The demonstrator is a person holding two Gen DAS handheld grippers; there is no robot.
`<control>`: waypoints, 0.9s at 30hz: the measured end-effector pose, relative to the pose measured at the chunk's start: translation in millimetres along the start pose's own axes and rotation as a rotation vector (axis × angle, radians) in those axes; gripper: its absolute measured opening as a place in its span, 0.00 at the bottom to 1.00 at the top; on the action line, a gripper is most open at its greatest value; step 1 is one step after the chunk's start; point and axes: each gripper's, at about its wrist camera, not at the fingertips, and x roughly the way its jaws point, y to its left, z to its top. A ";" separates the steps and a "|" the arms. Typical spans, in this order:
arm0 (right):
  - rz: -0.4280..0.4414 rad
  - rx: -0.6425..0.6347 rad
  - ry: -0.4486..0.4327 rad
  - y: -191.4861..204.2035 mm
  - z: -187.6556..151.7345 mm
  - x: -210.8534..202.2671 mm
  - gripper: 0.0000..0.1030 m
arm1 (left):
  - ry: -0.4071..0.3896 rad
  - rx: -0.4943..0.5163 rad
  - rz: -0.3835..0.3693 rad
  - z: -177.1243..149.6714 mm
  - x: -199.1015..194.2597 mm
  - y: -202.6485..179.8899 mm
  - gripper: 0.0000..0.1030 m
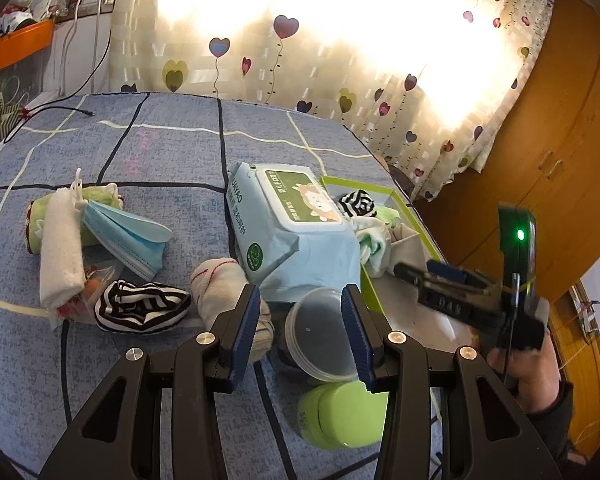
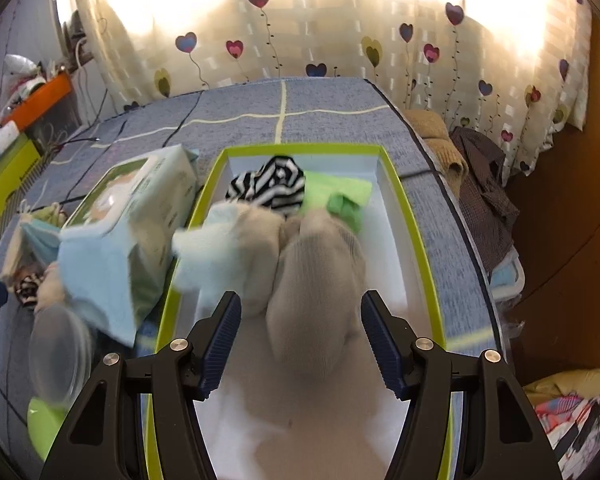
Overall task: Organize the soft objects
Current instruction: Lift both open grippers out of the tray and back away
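1. Left of the left wrist view: a rolled white towel (image 1: 60, 248), a blue face mask (image 1: 126, 240) and a striped cloth (image 1: 140, 306) lie loose on the bed (image 1: 172, 140), still outside the box.
2. Lower centre of that view: the left gripper (image 1: 300, 308) has its jaws released. They straddle a clear plastic tub (image 1: 320, 336) without pressing on it; a white sock roll (image 1: 220, 284) sits just beside the left pad.
3. Centre: the wipes pack (image 1: 292, 224) leans against the green-rimmed box (image 2: 404, 200).
4. Right wrist view, centre: the right gripper (image 2: 300, 340) is also released, its jaws apart on either side of a beige sock (image 2: 320, 280) that rests inside the box, near another striped cloth (image 2: 268, 188) and a green cloth (image 2: 340, 196).
5. Judgement: the beige sock appears placed. Lift the right gripper straight out so the pads do not drag it.
6. Next, aim the left gripper at the sock roll, not the tub, and grip its middle.
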 end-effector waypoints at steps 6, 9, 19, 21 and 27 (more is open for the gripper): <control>0.032 -0.014 0.020 12.2 -41.7 -5.1 0.61 | 0.001 0.007 0.010 -7.6 -7.9 -5.4 0.42; 0.029 -0.063 0.020 21.9 -54.2 -8.9 0.61 | 0.002 0.017 0.012 -11.7 -11.5 -9.9 0.42; 0.079 -0.130 0.036 31.5 -81.4 -28.8 0.62 | 0.008 0.012 0.023 -17.6 -17.6 -8.1 0.42; 0.075 -0.123 0.042 31.5 -85.3 -32.5 0.62 | 0.013 0.010 0.021 -18.9 -17.4 -7.6 0.42; 0.065 -0.116 0.051 32.6 -91.5 -38.4 0.62 | 0.019 0.016 0.003 -25.1 -21.2 -9.1 0.42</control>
